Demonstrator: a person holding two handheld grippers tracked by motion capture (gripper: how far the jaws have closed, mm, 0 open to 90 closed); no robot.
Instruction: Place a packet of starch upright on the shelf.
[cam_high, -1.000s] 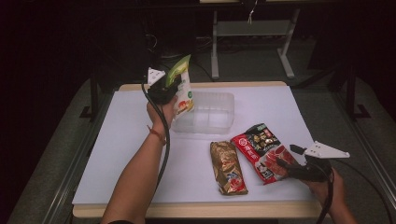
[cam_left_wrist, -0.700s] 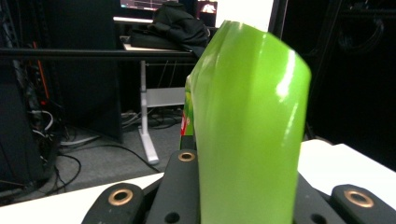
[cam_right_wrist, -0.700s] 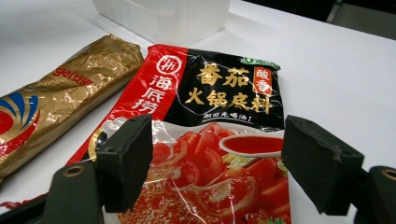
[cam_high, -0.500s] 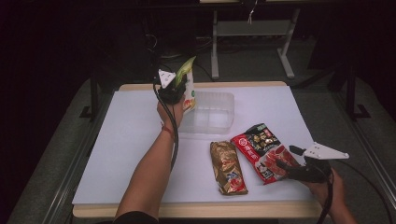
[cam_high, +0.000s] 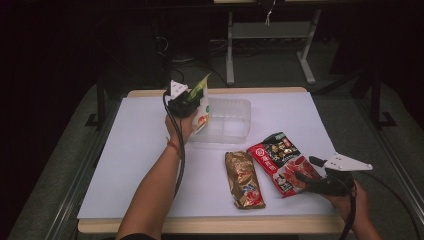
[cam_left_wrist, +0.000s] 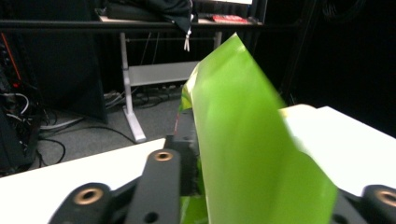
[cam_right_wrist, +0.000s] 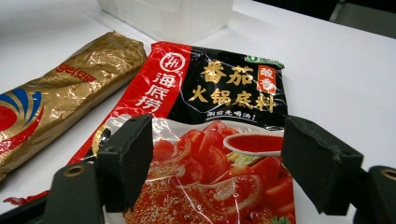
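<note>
A clear plastic tub (cam_high: 226, 120) stands on the white counter (cam_high: 135, 150). At the tub's left wall, the left gripper (cam_high: 186, 102) holds a green and white packet (cam_high: 201, 107) raised and upright. Nearer the person than the tub lie a gold packet (cam_high: 244, 179) and, just beside it, a red and black packet (cam_high: 281, 161). The right gripper (cam_high: 306, 181) rests at the red packet's near end, its fingers spread.

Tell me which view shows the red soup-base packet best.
The right gripper view: the red packet lies close between the open jaws, print readable. The high view shows it whole but small, beside the gold packet. The left gripper view looks elsewhere.
</note>
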